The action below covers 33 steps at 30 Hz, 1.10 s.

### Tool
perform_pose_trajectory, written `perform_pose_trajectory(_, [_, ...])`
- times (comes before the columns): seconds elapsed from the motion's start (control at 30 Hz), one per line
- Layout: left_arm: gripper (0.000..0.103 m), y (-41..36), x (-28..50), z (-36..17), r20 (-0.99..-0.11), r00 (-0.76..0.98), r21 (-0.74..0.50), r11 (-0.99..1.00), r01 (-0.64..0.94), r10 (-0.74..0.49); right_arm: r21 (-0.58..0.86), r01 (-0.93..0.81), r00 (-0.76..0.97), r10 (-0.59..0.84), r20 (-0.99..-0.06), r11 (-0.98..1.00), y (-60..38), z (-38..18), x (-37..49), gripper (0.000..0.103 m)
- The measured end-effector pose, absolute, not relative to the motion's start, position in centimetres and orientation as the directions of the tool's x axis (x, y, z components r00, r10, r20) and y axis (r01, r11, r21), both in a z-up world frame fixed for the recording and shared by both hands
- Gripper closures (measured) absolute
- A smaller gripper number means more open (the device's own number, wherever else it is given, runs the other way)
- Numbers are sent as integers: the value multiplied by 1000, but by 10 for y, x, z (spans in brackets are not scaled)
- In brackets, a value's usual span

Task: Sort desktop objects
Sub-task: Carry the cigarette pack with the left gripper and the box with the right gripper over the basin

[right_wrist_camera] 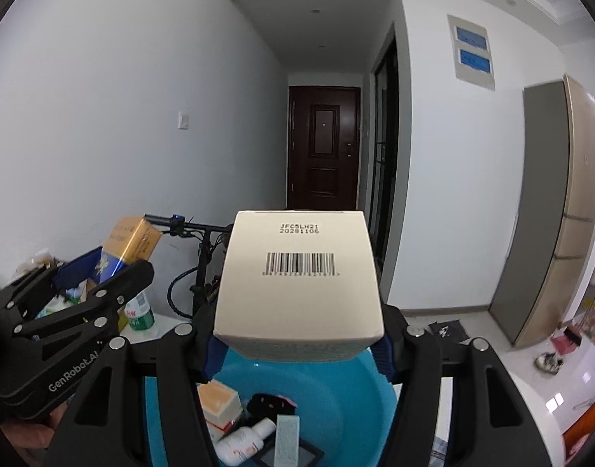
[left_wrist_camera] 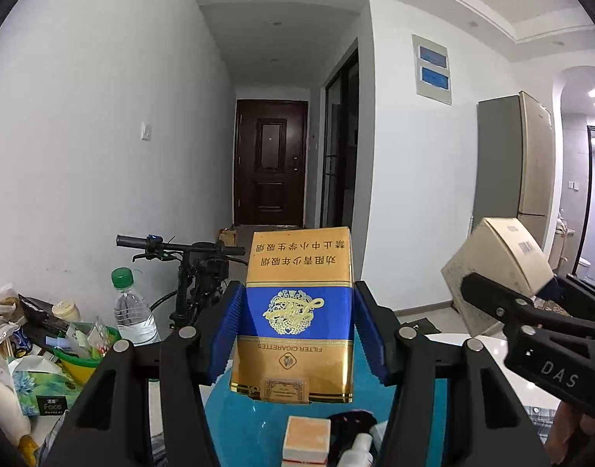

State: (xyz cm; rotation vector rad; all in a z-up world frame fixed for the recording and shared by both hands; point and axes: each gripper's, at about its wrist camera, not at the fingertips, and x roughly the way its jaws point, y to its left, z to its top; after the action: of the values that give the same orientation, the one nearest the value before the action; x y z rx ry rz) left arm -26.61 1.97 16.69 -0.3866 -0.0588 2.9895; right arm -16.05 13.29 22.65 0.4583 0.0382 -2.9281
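A: Start at the left gripper (left_wrist_camera: 295,330). What has it got?

B: Its blue pads (left_wrist_camera: 229,330) are clamped on the two long sides of a gold and blue cigarette pack (left_wrist_camera: 295,311). The pack stands on end between them, its print upside down to the camera and most of it reaching past the fingertips. Held by the sides like that, I'd say it can drop straight out once the pads part.

A: And the right gripper (right_wrist_camera: 297,334)?

B: Closed on a white carton (right_wrist_camera: 297,272), the barcode face turned up toward the lens. The pads only show at the carton's near lower corners, so the grip is low on it. That looks a bit shallow to me; a quick swing could tip it.

A: Where are both in relation to the basin?

B: Side by side and both above the teal basin (right_wrist_camera: 336,397), which sits near, under the fingers. In it already lie an orange and white box (right_wrist_camera: 219,404), a white bottle (right_wrist_camera: 243,443), a black pouch (right_wrist_camera: 268,404) and a grey framed pad (right_wrist_camera: 293,447). So the basin seems to be the collecting place, and these two are the next in.

A: What's left outside it?

B: To the far left on the table, a green-capped water bottle (left_wrist_camera: 132,307), a tissue pack (left_wrist_camera: 41,385) and a heap of packets I can't tell apart.
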Motion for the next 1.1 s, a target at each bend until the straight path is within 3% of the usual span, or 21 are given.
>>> perform_pose_trajectory(0.43, [45,30,-283,147,-305,-943,-4,-990,-141,136,-9,184,-926,-170,-338,-983,137,218,-178,44])
perform_pose_trajectory(0.6, [45,29,-302,135,-399,-905,-17,-988,-153,147,-10,195,-921,-179,-345,-981,138,218,-181,44])
perform_pose_trajectory(1.1, [45,46,-357,73,-672,-727,-2,-983,-183,137,48,208,-835,-203,-511,-977,143,186,-226,44])
